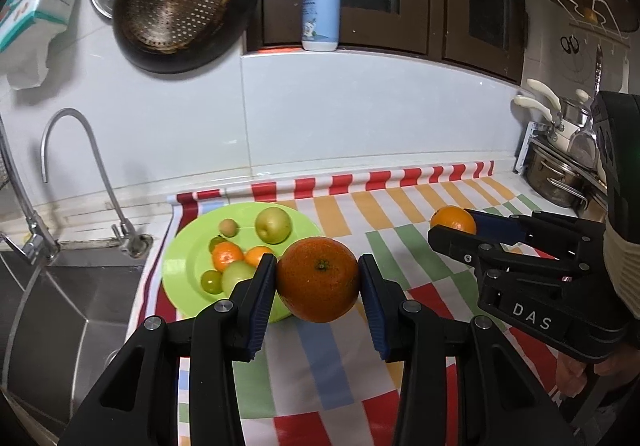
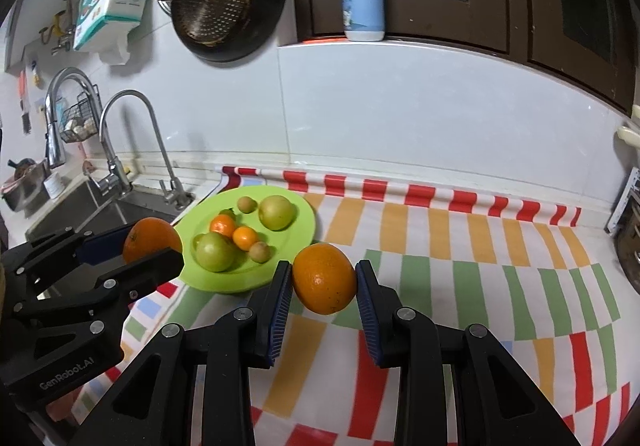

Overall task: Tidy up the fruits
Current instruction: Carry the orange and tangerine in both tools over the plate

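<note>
My left gripper is shut on a large dark orange, held above the striped cloth just right of the green plate. My right gripper is shut on a lighter orange, also in the air, right of the same plate. Each gripper shows in the other's view: the right one with its orange, the left one with its orange. On the plate lie two green fruits, two small tangerines and some small brownish and green fruits.
A steel sink with two taps lies left of the plate. Pots on a rack stand at the right. A soap bottle sits on the sill; pans hang on the wall. The striped cloth covers the counter.
</note>
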A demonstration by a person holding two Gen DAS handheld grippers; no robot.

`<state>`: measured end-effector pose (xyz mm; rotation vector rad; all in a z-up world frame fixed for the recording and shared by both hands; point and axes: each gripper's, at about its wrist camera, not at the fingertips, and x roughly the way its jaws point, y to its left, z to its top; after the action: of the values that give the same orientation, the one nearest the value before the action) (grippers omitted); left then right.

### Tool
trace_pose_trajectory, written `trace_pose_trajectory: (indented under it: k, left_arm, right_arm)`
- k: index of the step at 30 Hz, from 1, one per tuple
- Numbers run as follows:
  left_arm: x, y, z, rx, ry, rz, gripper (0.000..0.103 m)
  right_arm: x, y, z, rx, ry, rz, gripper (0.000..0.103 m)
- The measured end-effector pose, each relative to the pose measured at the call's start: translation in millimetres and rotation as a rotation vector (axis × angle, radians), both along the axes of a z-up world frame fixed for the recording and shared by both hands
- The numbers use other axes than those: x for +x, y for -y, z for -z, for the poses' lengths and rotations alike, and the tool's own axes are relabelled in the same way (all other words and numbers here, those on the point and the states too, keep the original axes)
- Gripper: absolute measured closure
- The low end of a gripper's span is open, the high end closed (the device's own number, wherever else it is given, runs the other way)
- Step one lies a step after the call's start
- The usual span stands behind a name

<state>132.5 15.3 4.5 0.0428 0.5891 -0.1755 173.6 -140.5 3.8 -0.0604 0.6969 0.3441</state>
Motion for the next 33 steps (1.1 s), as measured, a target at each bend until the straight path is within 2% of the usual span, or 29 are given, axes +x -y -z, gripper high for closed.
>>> trace_pose_trajectory:
  k: [16,33]
  left_arm:
    - [8,-46,7,0.006,-0.019,-0.089,0.062]
    - [72,-91,40,0.043,-0.091,-0.131,0.062]
  right_arm:
    - [16,-49,5,0.005,0.0,-0.084,0.07]
    - [79,-105,36,-0.012,-0.059,-0.192,0.07]
